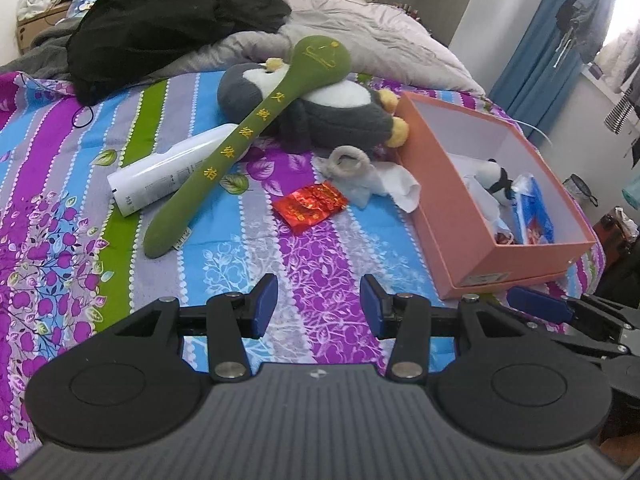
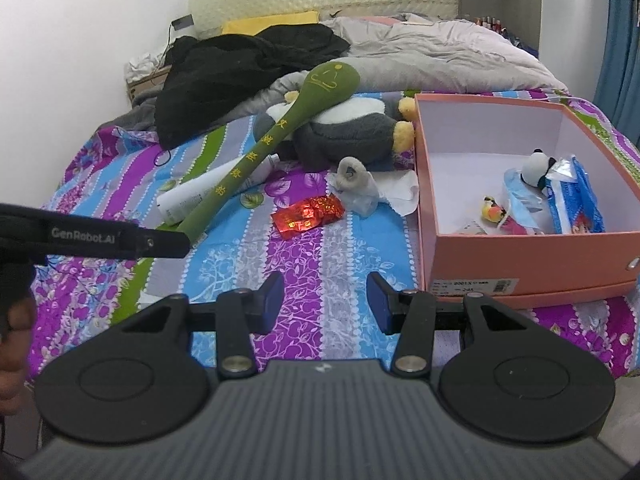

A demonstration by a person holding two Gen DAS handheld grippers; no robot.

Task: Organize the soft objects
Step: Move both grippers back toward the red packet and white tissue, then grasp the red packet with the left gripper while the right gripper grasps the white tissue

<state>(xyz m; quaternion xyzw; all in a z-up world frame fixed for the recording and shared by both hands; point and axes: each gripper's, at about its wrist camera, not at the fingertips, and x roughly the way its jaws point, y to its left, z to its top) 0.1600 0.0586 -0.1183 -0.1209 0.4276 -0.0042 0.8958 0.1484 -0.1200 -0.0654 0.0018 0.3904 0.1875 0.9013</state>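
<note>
Green plush (image 1: 244,136) is lying ahead-left of the left gripper (image 1: 319,306), jaws spread, empty; looks light and squashy, so pinching mid-handle seems best. Right view: right gripper (image 2: 325,304) is hovering gaping, empty, plush (image 2: 264,156) ahead-left, box (image 2: 532,264) ahead-right.

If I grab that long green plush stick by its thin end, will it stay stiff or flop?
The green plush stick would probably sag: it looks like stuffed fabric, and its bulbous head rests on the penguin plush. It likely weighs little. Lifting may nudge the white tube beneath it.
</note>
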